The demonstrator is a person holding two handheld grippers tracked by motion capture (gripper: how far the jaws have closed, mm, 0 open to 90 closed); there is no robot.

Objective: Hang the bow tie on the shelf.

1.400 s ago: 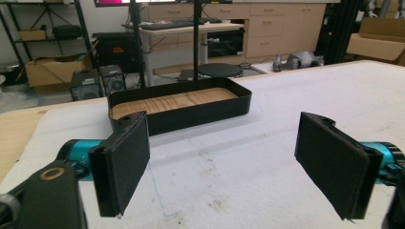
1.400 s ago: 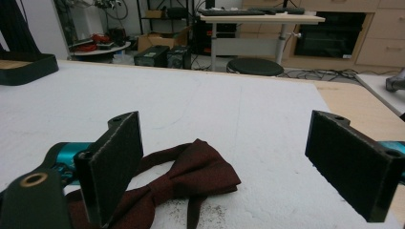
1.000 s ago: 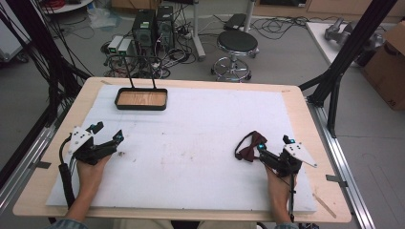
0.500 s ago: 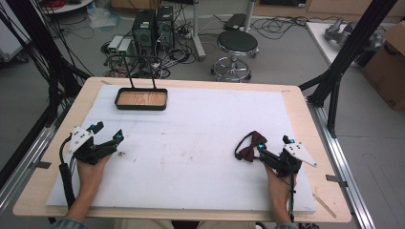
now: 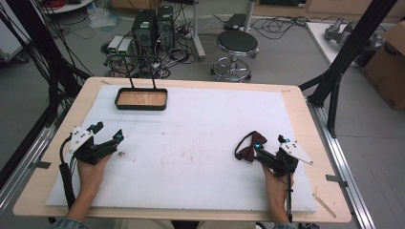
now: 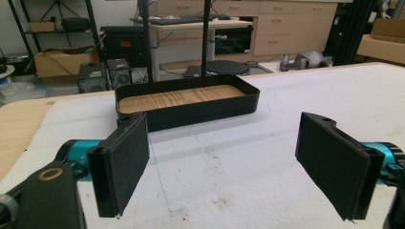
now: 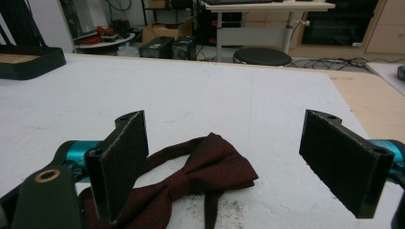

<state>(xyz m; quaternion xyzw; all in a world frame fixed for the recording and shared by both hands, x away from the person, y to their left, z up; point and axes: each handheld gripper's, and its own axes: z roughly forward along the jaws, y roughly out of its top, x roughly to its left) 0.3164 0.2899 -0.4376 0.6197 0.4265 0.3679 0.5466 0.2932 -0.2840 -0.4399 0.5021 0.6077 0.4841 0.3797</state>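
Observation:
A dark red bow tie (image 5: 249, 148) (image 7: 198, 174) lies flat on the white foam mat at the right. My right gripper (image 5: 269, 149) (image 7: 239, 164) is open just behind it, jaws wide apart; the tie lies low between them, nearer the left jaw, and is not gripped. My left gripper (image 5: 109, 135) (image 6: 234, 164) rests on the mat at the left, open, with bare mat between its jaws. A black tray with a wooden floor (image 5: 141, 99) (image 6: 191, 102) and two upright rods stands at the far left of the mat, straight ahead of the left gripper.
The white mat (image 5: 191, 143) covers most of a wooden table (image 5: 310, 129). Beyond the far edge are a round stool (image 5: 237, 45), computer cases (image 5: 153, 24) and cables on the floor. A black frame post (image 5: 344, 62) rises at the right, with a cardboard box (image 5: 389, 57) past it.

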